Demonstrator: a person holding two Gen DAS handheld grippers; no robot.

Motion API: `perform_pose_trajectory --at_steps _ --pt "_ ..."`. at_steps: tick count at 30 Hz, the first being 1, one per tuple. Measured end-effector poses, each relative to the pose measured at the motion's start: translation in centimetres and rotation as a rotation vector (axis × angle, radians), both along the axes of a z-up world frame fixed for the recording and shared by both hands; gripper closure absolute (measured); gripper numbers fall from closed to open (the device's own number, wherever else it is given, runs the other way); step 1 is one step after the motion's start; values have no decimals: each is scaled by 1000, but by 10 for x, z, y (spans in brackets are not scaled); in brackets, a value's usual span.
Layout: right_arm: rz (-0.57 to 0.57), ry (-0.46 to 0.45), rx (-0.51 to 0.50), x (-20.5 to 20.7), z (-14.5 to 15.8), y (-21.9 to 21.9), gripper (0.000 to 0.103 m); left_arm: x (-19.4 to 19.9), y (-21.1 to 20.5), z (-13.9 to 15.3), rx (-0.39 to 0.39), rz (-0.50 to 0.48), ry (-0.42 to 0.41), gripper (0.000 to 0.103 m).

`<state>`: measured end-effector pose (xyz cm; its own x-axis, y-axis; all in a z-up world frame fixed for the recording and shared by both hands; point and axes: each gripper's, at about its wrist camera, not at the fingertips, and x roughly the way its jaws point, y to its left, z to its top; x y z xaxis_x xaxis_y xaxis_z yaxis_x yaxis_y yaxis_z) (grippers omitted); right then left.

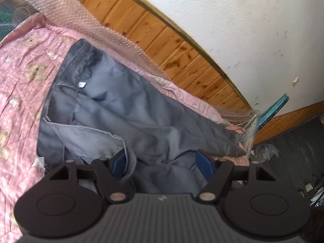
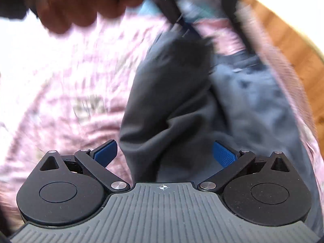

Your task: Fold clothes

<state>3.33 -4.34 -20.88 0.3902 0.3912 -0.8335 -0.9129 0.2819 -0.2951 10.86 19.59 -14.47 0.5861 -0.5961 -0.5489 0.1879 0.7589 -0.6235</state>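
Observation:
Grey trousers (image 1: 113, 105) lie spread on a pink bedspread (image 1: 22, 85) printed with bears, waistband toward the far left and a leg running off to the right. My left gripper (image 1: 162, 165) hovers over their near part, open; bunched cloth lies between its blue pads (image 1: 204, 167) and folds over the left one. In the blurred right wrist view, a dark grey fold of the trousers (image 2: 162, 105) rises between the blue pads (image 2: 223, 156) of my right gripper (image 2: 165, 155), which is open and clear of the cloth. A hand (image 2: 66, 6) shows at the top left.
A wood-panelled board (image 1: 162, 46) and a white wall (image 1: 243, 30) run behind the bed. Bubble wrap (image 1: 91, 26) lies along the bed's far edge. The bed ends at the right, where a teal object (image 1: 275, 109) leans and dark floor (image 1: 299, 145) holds clutter.

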Motion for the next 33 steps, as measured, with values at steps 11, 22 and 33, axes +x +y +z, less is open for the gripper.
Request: perform_pose_trajectory --at_steps 11,22,33 --pt "-461 135 349 69 84 -62 100 -8 25 -4 -90 60 -66 8" --pt "-1004 42 545 31 132 -265 23 21 88 71 182 37 235 100" --pt "-1546 -17 282 -13 73 -437 13 9 71 -12 230 55 398 98"
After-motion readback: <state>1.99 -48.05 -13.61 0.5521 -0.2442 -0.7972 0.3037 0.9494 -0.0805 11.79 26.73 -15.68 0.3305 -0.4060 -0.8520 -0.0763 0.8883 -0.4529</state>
